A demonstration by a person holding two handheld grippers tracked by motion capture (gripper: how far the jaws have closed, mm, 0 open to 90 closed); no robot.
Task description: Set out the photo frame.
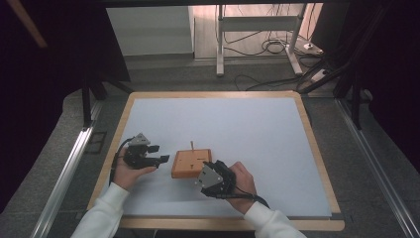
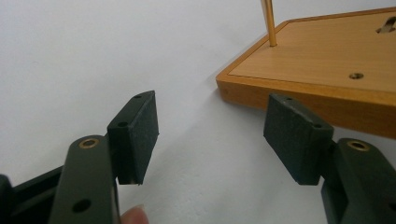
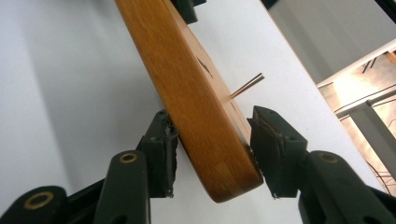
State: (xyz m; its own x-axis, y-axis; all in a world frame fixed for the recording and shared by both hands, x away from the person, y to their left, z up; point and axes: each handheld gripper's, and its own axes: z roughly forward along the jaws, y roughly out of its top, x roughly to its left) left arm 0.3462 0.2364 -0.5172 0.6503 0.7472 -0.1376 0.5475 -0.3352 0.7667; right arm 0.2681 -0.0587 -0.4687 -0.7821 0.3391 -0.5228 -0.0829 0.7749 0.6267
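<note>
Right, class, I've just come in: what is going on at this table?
A person sits at a white-topped table with a two-jaw gripper in each hand. The right gripper is clamped on one corner of a flat wooden board, one pad on its top face and one underneath. A thin brass pin stands upright from the board. The left gripper waits open just off the board's other side, with nothing between its pads.

The wooden block point(image 1: 191, 164) is orange-brown with a brass-coloured, perhaps gilt, pin point(image 1: 191, 145); the table point(image 1: 317, 148) is white, pale-wood-rimmed.
</note>
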